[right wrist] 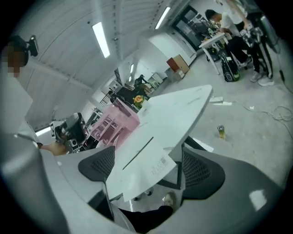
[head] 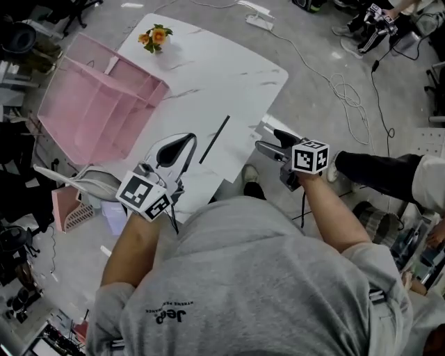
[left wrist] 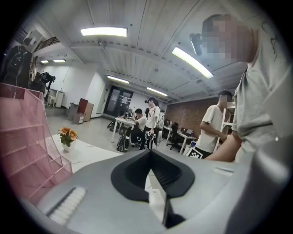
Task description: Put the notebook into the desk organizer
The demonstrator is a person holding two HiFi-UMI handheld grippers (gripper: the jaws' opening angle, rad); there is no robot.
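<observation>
The white notebook lies flat at the near edge of the white table, with a black band across it; one corner hangs over the edge. The pink mesh desk organizer stands at the table's left end. My right gripper is open at the notebook's right side. In the right gripper view the notebook reaches into the gap of the right gripper. My left gripper hovers just left of the notebook, its jaws shut with nothing in them. The organizer is at the far left of the left gripper view.
A small vase of orange flowers stands at the table's far end. Cables and a power strip lie on the floor beyond. A bottle stands on the floor. People sit at desks in the background.
</observation>
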